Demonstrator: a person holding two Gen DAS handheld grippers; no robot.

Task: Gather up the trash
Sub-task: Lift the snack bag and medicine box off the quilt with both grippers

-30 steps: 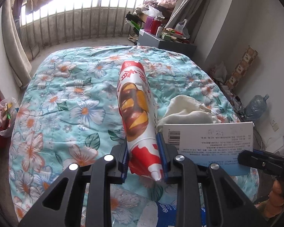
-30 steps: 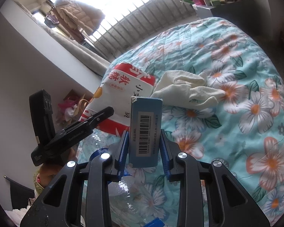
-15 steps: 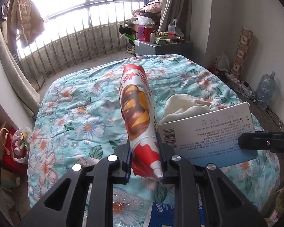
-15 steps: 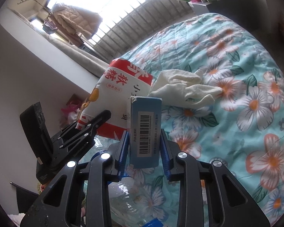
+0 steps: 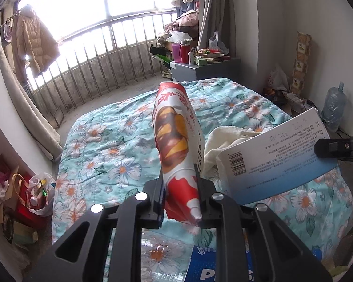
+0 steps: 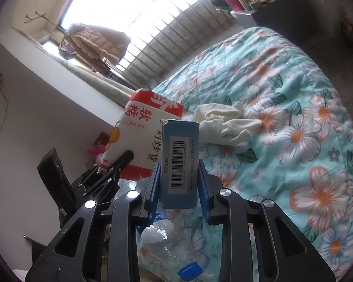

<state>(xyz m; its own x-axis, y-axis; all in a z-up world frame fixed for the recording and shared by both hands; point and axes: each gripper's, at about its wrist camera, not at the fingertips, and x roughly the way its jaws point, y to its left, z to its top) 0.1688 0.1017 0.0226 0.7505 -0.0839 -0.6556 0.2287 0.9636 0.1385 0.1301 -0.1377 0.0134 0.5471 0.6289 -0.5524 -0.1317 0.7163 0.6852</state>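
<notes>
Left gripper [image 5: 180,202]: pinched on the lower end of a snack bag [image 5: 176,141]; bag is held upright above the bed [image 5: 101,141].
Right gripper [image 6: 178,185]: closed on a box [image 6: 179,162] at its narrow barcoded end; box is held clear of the bed, just beside the bag.
Bag handling: judged light, soft and crinkly, with slick film; the grip is best kept low on the gathered end, where the film is bunched and less likely to slide.
Box handling: judged light, stiff card, probably empty; it could be crushed if squeezed hard, so the flat faces are the place to be gripped.
Below grippers: a clear bottle [image 6: 167,244] with a blue cap [image 6: 190,271] is seen lying on the bed, not yet picked up.
Further out: a pale cloth [image 6: 226,122] is crumpled on the bed.
Floor, left of bed: a full trash bag [image 5: 38,192] is noted, a likely drop point.
</notes>
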